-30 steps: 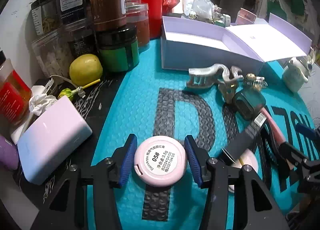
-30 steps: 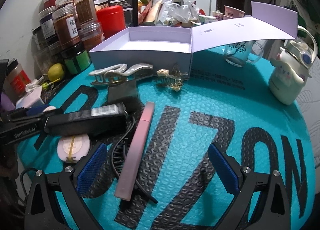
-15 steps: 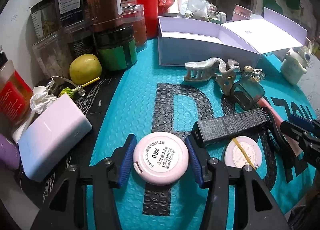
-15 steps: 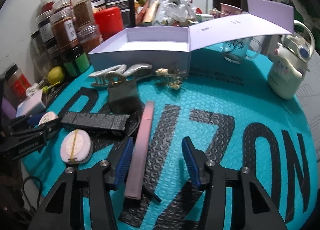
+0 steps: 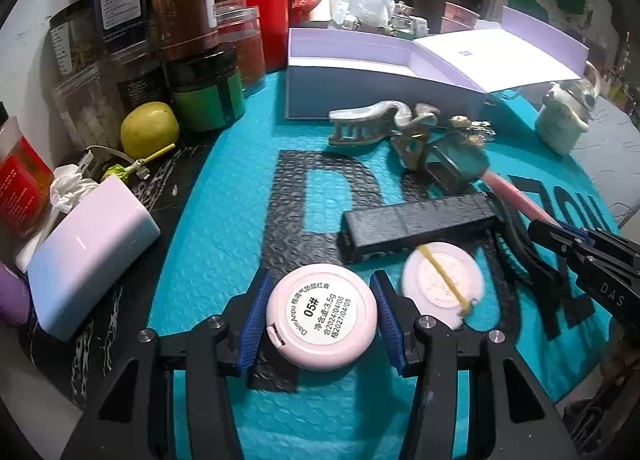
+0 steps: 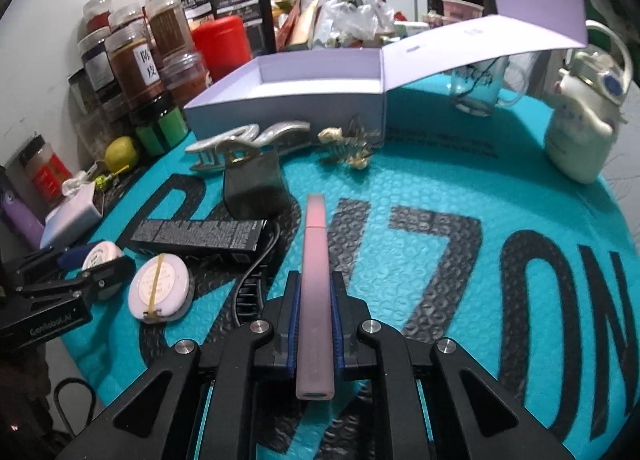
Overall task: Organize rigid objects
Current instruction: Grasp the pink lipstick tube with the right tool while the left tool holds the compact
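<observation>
Round pink compact (image 5: 321, 323) label-up between blue pads, long pink tube (image 6: 316, 300) clamped lengthwise, black carton (image 6: 198, 236) lying flat, banded white compact (image 6: 159, 286) beside it

Jars (image 5: 188, 32) crowd left; mat (image 6: 420, 188) right free

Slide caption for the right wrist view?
Right gripper clamps a pink tube above the teal mat, open lavender box behind.

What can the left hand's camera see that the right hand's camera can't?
Only the left wrist view shows the printed white label on the round pink compact gripped by the left gripper. Only the right wrist view shows the clear glass mug and the right gripper shut on the long pink tube. Both show the open lilac cardboard box, black rectangular carton and yellow-green round fruit.
</observation>
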Demonstrator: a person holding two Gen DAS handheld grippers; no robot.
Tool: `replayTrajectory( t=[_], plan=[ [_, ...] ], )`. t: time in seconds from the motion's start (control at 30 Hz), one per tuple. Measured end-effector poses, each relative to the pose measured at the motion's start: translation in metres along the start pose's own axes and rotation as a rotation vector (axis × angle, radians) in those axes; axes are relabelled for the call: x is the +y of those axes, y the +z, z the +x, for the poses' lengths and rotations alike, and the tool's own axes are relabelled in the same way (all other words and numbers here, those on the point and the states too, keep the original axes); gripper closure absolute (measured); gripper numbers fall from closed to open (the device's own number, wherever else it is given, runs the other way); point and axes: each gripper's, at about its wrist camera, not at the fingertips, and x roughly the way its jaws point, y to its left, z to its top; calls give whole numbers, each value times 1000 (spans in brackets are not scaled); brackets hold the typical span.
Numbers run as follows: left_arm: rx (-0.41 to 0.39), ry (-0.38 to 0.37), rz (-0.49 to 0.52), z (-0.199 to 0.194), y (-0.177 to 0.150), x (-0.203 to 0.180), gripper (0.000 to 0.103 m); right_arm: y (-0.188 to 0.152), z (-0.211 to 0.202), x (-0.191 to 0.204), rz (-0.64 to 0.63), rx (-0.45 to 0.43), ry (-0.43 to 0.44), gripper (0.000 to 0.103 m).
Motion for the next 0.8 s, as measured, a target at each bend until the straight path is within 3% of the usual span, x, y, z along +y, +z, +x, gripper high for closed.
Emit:
replayTrajectory(
  t=[0.57, 0.8],
  plan=[
    [-80, -15, 70, -45, 14, -23, 53, 3, -56, 11, -17, -81, -13, 90],
    [-98, -26, 81, -51, 29, -31, 53, 8, -60, 14, -26, -68, 9, 90]
  ],
)
